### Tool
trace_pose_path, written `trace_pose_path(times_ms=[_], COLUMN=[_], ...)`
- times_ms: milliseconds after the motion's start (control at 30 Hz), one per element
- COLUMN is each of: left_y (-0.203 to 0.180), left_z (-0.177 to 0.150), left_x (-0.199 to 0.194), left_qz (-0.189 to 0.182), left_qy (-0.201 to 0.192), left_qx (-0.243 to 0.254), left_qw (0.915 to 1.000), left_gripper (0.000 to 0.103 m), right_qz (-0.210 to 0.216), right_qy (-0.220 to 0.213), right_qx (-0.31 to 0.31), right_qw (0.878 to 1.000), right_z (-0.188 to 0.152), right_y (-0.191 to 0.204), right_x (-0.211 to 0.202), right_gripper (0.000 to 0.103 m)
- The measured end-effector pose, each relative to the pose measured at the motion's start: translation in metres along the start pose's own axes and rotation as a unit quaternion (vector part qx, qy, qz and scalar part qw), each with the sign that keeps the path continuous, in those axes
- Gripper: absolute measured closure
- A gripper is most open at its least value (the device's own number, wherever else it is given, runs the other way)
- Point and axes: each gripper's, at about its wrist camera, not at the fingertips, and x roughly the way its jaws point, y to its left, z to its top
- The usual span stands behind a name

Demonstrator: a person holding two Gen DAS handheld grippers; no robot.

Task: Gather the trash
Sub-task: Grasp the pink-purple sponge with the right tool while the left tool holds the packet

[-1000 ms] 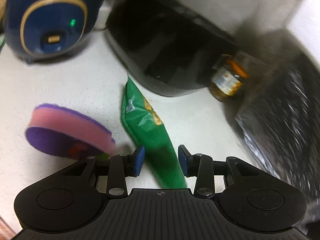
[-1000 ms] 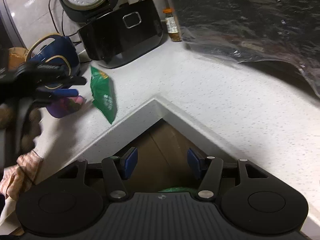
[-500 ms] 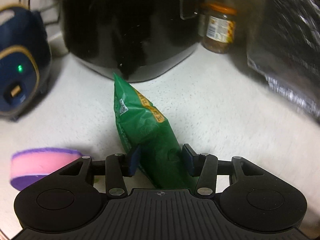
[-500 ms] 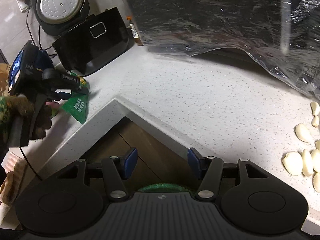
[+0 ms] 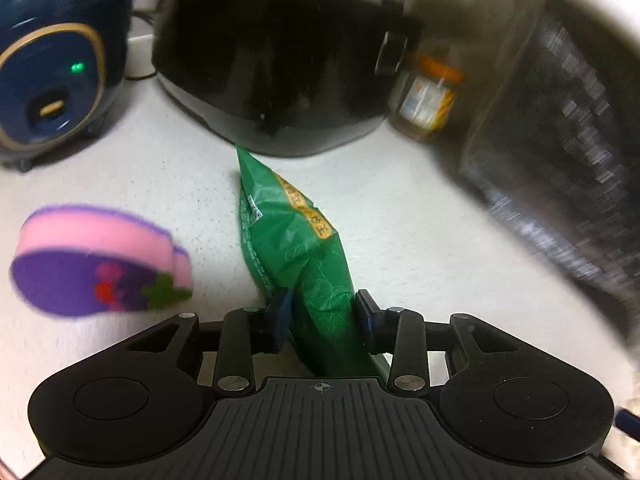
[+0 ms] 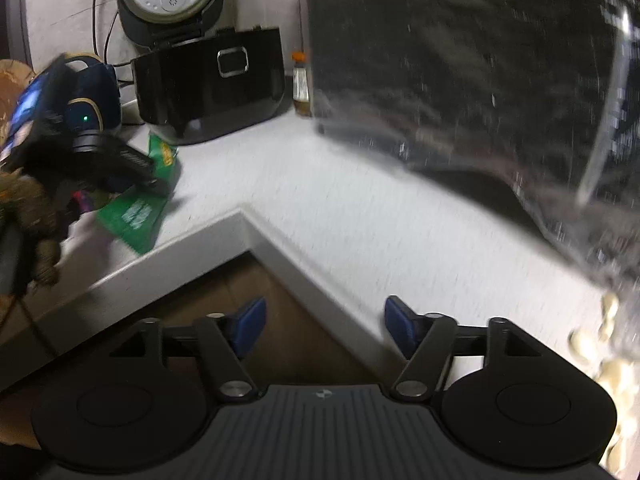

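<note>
Green foil: the packet (image 5: 308,248) lies on the white bench (image 5: 400,216), its far tip near the foot of the black cooker (image 5: 280,60), its near end between the blue pads (image 5: 280,312) of my left hand-held gripper (image 5: 322,314). The jaws there have just been closing; both pads meet the packet's sides, so I read it as gripped. From the right wrist view, the same packet (image 6: 136,216) sits near the bench's inner corner edge (image 6: 244,216), part hidden under the left hand-held gripper (image 6: 120,168) and the gloved hand (image 6: 32,216) that carries it.

Left of the packet, near the bench's left side, is a pink and purple sponge (image 5: 96,264), apart from it. Behind the sponge stands a blue appliance (image 5: 56,64) with a green light. An orange-capped jar (image 5: 428,100) stands between the cooker and a black plastic bag (image 5: 560,148) at the right.

My right hand-held gripper (image 6: 322,330) hangs over the notch in the bench, above a wooden floor (image 6: 256,304). Its jaws have just been opening and stand apart with nothing between the pads (image 6: 250,324). Pale garlic cloves (image 6: 612,364) lie at the bench's right edge, blurred.
</note>
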Motion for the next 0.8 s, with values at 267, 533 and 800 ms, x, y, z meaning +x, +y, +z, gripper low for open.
trace_pose_path(times_ms=[267,533,800], left_y=[0.066,0.161,0.191], left_z=[-0.021,-0.062,-0.085], left_x=[-0.131,-0.183,-0.197], left_qz=[-0.01,0.08,0.058], left_qy=[-0.117,-0.103,-0.1], left_qx=[-0.073,-0.178,-0.22], left_qw=[0.9904,0.9754,0.9688], left_gripper=[0.064,0.064,0.063], right_qz=[0.08,0.2,0.208], right_qy=[0.001,-0.019,-0.008], right_qx=[-0.032,-0.18,-0.215], right_qw=[0.996,0.963,0.954], right_z=[0.037,0.079,0.106], right_y=[0.051,0.172,0.252], right_x=[0.025,0.05,0.111], right_gripper=[0.031,0.031,0.031])
